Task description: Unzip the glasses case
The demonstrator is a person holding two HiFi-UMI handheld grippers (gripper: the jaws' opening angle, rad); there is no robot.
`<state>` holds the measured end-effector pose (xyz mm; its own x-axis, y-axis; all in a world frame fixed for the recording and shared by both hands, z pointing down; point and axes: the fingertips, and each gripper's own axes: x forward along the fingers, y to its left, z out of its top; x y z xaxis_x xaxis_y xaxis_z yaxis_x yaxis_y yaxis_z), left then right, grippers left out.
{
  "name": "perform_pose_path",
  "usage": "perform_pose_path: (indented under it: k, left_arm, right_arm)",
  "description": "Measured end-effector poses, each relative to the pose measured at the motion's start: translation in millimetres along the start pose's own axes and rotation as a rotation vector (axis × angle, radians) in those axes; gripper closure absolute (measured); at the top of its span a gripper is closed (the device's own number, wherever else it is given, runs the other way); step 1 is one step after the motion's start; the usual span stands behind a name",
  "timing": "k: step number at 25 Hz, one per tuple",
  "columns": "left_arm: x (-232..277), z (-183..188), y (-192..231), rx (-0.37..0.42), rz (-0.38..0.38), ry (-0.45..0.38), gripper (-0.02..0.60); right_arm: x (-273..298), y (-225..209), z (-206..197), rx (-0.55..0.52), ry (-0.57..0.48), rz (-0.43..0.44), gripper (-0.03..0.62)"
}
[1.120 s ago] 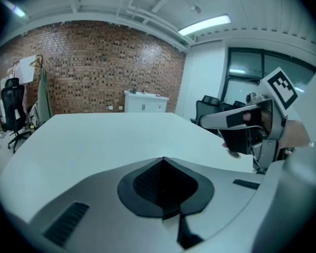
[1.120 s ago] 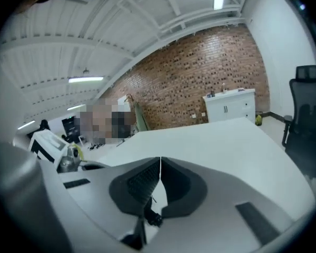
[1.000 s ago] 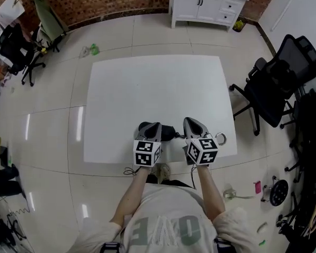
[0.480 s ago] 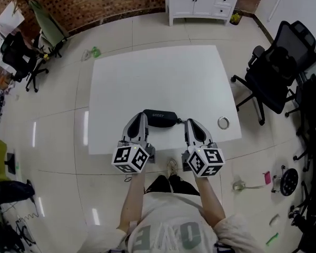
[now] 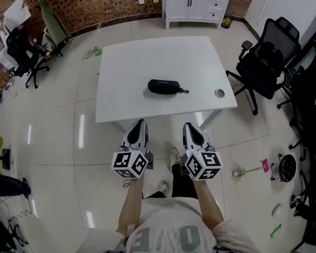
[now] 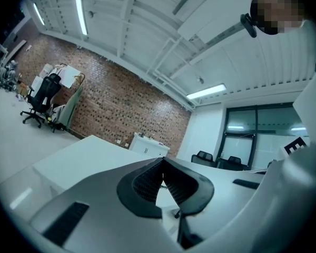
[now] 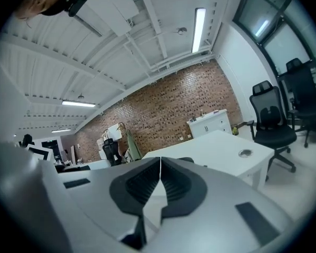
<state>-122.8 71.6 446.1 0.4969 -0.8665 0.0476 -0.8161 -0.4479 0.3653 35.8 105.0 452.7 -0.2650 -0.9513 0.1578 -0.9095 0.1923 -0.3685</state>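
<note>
The black glasses case (image 5: pixel 164 86) lies shut on the white table (image 5: pixel 126 62), with its zip pull sticking out at its right end. Both grippers hang over the floor in front of the table's near edge, well short of the case. In the head view my left gripper (image 5: pixel 138 123) is shut with nothing in it. The left gripper view shows the same gripper (image 6: pixel 162 161) with its pads meeting at the tips. My right gripper (image 5: pixel 188 126) is also shut and empty, and the right gripper view shows its (image 7: pixel 160 160) pads pressed together.
A small round metal ring (image 5: pixel 219 93) sits near the table's right front corner. A black office chair (image 5: pixel 263 57) stands to the right, a white cabinet (image 5: pixel 192 4) behind the table, and more chairs (image 5: pixel 26 51) at the far left. Small items (image 5: pixel 247 168) lie on the floor at right.
Both grippers have drawn back from the case and off the table, toward the person. The case stays on the table and now lies well ahead of the fingertips.
</note>
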Motion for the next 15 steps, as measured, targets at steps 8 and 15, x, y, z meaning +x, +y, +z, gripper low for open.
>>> perform_pose_path:
  k: [8,15]
  left_arm:
    - [-126,7,-54,0.001,-0.008,-0.046,0.581]
    - [-247,2,-132,0.033,-0.031,-0.122,0.581]
  right_arm:
    - [-138,62,-3,-0.051,-0.068,0.032,0.594]
    - [-268,95,-27,-0.084,-0.060,0.086,0.594]
